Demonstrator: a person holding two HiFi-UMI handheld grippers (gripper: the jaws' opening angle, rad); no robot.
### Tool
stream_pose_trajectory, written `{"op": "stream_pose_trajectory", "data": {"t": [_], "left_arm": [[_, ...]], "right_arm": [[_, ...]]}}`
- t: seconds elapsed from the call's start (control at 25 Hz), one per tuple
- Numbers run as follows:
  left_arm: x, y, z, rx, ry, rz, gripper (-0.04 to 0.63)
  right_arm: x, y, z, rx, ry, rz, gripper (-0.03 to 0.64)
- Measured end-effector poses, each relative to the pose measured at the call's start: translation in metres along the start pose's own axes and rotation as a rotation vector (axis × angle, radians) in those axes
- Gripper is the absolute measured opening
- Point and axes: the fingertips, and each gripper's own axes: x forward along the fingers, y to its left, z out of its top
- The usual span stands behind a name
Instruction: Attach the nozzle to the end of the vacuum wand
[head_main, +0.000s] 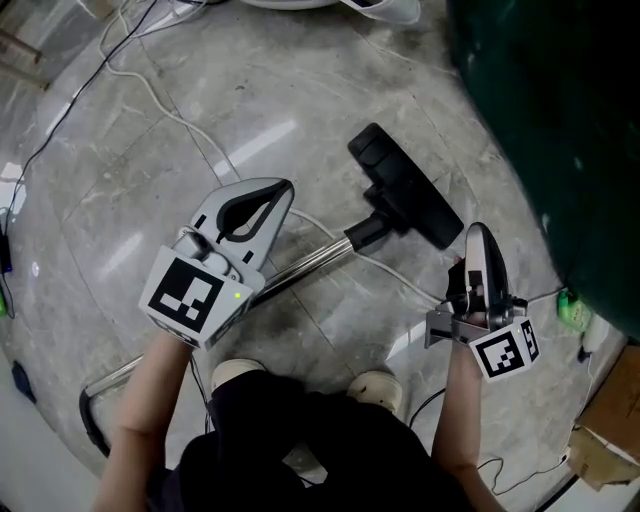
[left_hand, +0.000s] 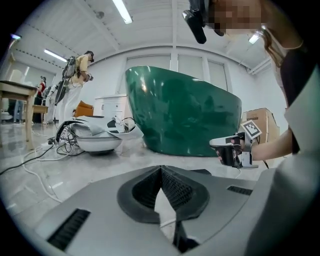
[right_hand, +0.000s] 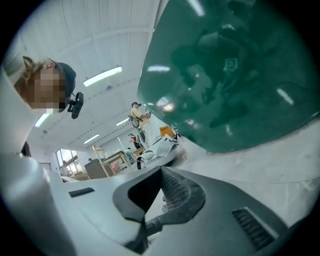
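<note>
The black floor nozzle (head_main: 405, 190) lies on the grey stone floor, and its neck (head_main: 367, 231) meets the chrome wand (head_main: 310, 262), which runs down-left to a dark handle loop (head_main: 88, 410). My left gripper (head_main: 283, 188) hovers above the wand, left of the nozzle, shut with nothing between its jaws; in its own view the fingertips (left_hand: 161, 170) meet. My right gripper (head_main: 478, 232) hangs to the right of the nozzle, rolled on its side and also shut and empty (right_hand: 161, 171). It also shows in the left gripper view as the right gripper (left_hand: 234, 150). Neither gripper touches the wand or the nozzle.
A big dark green tub (head_main: 560, 110) fills the right side. A white cable (head_main: 170, 115) snakes over the floor and passes under the wand. A cardboard box (head_main: 612, 420) and a small green object (head_main: 572, 310) lie at the lower right. My shoes (head_main: 375, 385) are just below the wand.
</note>
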Motion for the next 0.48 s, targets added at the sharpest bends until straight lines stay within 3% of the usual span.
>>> {"op": "stream_pose_trajectory", "data": {"t": [0.12, 0.24, 0.36, 0.48], "left_arm": [[-0.002, 0.004, 0.001, 0.002, 0.003, 0.005, 0.009], [-0.013, 0.012, 0.027, -0.040, -0.013, 0.029, 0.009], [-0.038, 0.019, 0.089, -0.088, -0.032, 0.073, 0.009], [-0.074, 0.018, 0.157, -0.114, 0.007, 0.093, 0.009]], "right_arm": [[-0.001, 0.002, 0.000, -0.076, 0.030, -0.025, 0.014], [0.002, 0.019, 0.027, -0.093, 0.014, -0.032, 0.015], [0.007, 0.060, 0.078, -0.154, 0.030, -0.050, 0.015], [0.005, 0.124, 0.133, -0.275, 0.110, -0.020, 0.015]]}}
